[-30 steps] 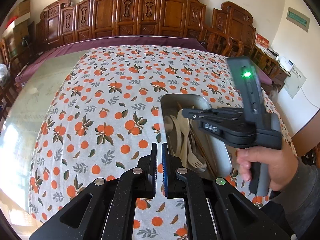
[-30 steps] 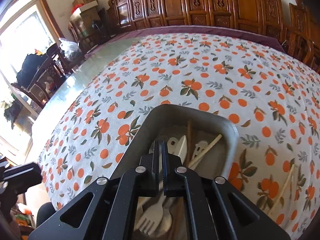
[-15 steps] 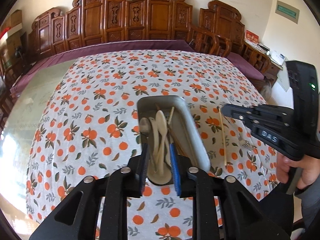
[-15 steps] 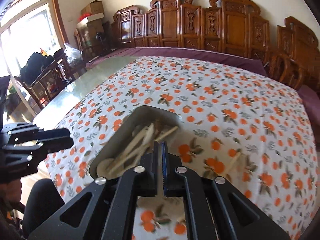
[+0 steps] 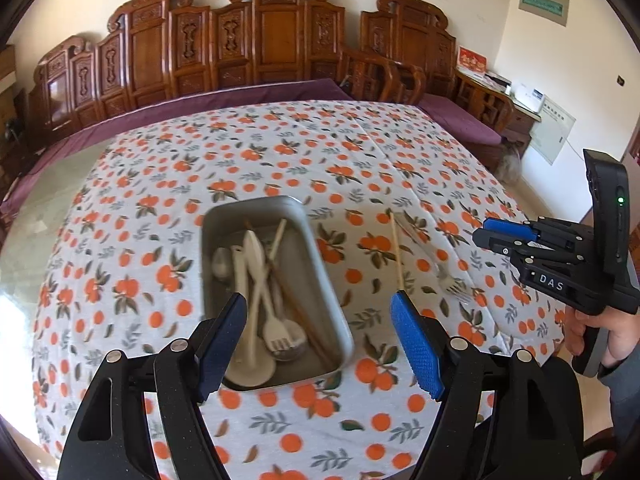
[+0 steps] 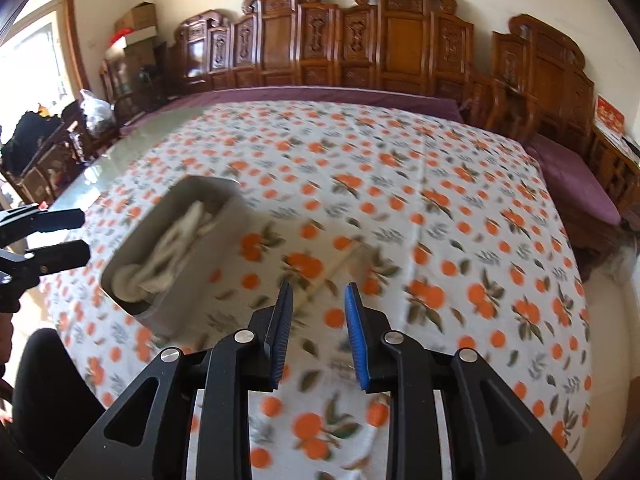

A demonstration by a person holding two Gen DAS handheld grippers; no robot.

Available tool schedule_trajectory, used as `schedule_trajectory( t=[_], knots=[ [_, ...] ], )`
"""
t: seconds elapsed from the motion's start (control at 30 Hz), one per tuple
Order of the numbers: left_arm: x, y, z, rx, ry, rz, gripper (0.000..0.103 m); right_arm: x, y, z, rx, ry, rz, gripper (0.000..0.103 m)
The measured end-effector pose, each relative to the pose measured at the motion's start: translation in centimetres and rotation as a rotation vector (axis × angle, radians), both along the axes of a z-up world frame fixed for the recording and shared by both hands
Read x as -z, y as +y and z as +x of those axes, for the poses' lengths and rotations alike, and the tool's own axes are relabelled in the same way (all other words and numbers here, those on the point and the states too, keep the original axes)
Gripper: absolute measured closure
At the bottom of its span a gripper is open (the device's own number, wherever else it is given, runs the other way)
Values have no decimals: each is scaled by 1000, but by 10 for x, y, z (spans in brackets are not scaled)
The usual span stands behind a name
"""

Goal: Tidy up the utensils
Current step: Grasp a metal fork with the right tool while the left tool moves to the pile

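Observation:
A grey metal tray [image 5: 320,268] lies on the orange-print tablecloth and holds several pale spoons and forks [image 5: 256,280] and brown chopsticks. A single chopstick [image 5: 397,252] and a clear plastic fork [image 5: 450,280] lie on the cloth right of the tray. My left gripper [image 5: 320,336] is wide open and empty above the tray's near end. My right gripper [image 6: 318,332] is open and empty above the cloth right of the tray [image 6: 208,256], near the blurred chopstick [image 6: 336,268]. It also shows in the left wrist view [image 5: 504,236].
The table [image 5: 48,200] has a bare glass strip on the left and a purple cloth edge at the back. Carved wooden chairs [image 5: 280,40] line the far side. The left gripper [image 6: 60,236] shows at the left edge of the right wrist view.
Both grippers have opened from shut. The left gripper swung right to face the tray. The right gripper moved off the tray to the cloth on its right.

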State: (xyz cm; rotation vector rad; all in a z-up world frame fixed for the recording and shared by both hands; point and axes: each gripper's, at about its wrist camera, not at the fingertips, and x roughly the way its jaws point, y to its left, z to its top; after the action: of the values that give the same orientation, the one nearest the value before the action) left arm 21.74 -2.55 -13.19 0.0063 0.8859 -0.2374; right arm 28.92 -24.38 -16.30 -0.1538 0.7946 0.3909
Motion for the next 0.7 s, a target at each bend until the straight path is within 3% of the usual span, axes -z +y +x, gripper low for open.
schedule_trajectory(
  t=[0.2, 0.7],
  knots=[
    [13, -22, 9, 38, 22, 12, 32, 27, -16, 10, 26, 51, -15, 74],
    [35, -48, 26, 81, 67, 32, 32, 85, 6, 53, 18, 163, -78, 74]
  ],
)
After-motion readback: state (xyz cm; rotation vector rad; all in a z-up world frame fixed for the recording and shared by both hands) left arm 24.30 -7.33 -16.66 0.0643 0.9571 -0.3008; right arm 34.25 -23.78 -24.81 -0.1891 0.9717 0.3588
